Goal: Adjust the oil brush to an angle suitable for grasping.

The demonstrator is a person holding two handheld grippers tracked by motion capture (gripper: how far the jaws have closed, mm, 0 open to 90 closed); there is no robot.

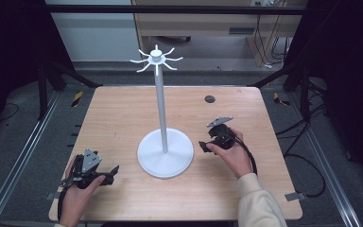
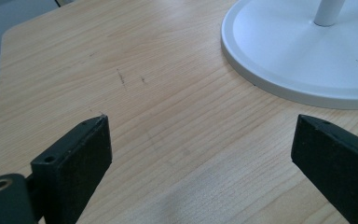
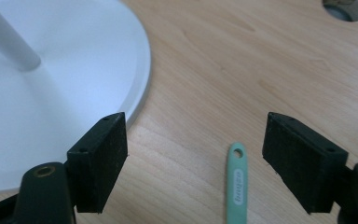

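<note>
Two grippers flank a white stand (image 1: pixel 165 152).
Left gripper (image 2: pixel 200 154) gapes empty; right gripper (image 3: pixel 193 154) gapes over a green handle (image 3: pixel 237 184).

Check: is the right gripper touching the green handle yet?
Apart. Right gripper view: the green handle lies on bare table between the right gripper's open jaws.

A lab or test cell is showing here: a light wooden table (image 1: pixel 123 109) is sitting inside a black metal frame (image 1: pixel 179 9), aluminium rails (image 1: pixel 23 151) are running along grey carpet, loose cables (image 1: pixel 307 156) are trailing on the floor, and hazard-striped tape (image 1: pixel 77 98) is marking it.
</note>
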